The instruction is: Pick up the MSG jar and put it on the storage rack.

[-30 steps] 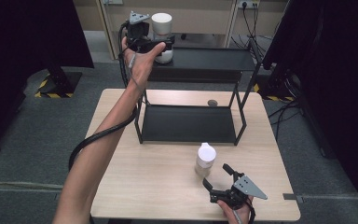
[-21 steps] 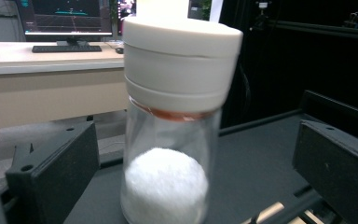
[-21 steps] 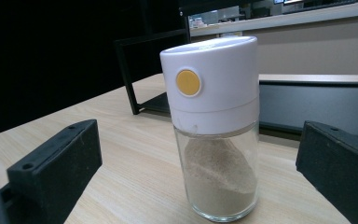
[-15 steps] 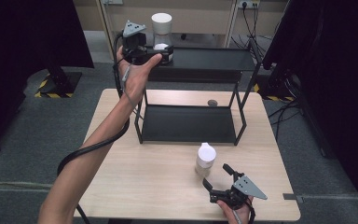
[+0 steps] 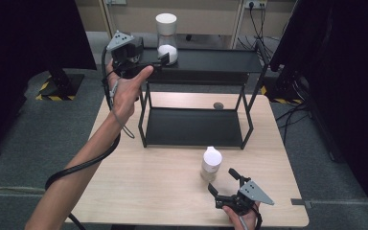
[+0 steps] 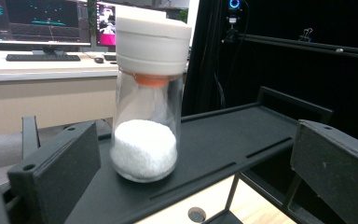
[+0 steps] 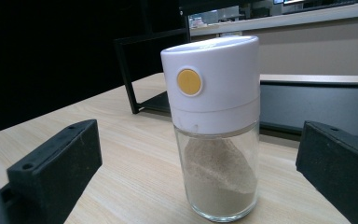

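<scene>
A glass shaker of white grains with a white cap stands upright on the top shelf of a black two-tier rack. My left gripper is held up at the shelf's left end, open, its jaws apart from the shaker and a little short of it. A second shaker, holding tan powder under a white cap with a yellow button, stands on the wooden table. My right gripper sits low near the table's front edge, open, just behind that shaker.
The rack's lower shelf is bare. A small dark round thing lies on the table behind the rack. A black cable trails from the left gripper along the forearm. Dark curtains stand on both sides.
The left gripper has let go of the white-grain shaker, which now stands on the top shelf, and has drawn back to the left. The right gripper has stayed still.
</scene>
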A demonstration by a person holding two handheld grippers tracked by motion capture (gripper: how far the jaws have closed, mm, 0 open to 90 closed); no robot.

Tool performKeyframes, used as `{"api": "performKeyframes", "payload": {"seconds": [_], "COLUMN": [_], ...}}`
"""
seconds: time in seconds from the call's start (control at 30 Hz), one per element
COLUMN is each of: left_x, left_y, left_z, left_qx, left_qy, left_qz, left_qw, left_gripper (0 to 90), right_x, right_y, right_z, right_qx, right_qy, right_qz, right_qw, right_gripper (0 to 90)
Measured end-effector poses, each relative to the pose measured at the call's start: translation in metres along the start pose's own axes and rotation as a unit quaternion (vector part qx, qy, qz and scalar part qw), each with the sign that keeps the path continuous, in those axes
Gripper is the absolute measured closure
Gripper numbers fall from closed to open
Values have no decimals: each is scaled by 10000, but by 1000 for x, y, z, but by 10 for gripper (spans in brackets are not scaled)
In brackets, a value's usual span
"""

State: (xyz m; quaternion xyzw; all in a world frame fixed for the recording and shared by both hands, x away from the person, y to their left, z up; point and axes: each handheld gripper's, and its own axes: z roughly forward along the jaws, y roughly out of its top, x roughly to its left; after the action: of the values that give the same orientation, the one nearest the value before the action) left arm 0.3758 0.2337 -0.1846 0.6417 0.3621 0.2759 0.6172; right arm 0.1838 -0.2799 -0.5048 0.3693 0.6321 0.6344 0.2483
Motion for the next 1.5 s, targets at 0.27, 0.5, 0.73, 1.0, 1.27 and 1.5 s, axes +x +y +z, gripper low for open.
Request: {"api": "performKeyframes", "payload": {"seconds": [0.27, 0.5, 0.73, 1.0, 1.27, 1.5], "left_x": [-6, -15, -27, -33, -31, -27], "left_y": [-10, -18, -39, -67, -97, -123], "left_z": [-16, -29, -43, -57, -67, -74], "left_qx": [8, -48, -88, -128, -173, -156], "left_qy": [-347, -685, -1178, -1567, -1861, -2042], "left_qz": [147, 238, 322, 388, 266, 228], "left_qw": [9993, 9974, 9925, 9868, 9820, 9785], "left_gripper": [9, 10, 10, 11, 12, 12], "right_x": [0, 1, 1, 1, 1, 1], "right_y": [0, 0, 0, 0, 0, 0], "right_z": [0, 0, 0, 0, 0, 0], "right_qx": [4, 6, 7, 5, -5, -1], "right_qy": [-7, -2, -3, -5, -8, -1], "right_qz": [-1, -12, 0, 8, -5, -2], "right_qw": [10000, 10000, 10000, 10000, 10000, 10000], "right_gripper": [3, 4, 4, 3, 3, 4]}}
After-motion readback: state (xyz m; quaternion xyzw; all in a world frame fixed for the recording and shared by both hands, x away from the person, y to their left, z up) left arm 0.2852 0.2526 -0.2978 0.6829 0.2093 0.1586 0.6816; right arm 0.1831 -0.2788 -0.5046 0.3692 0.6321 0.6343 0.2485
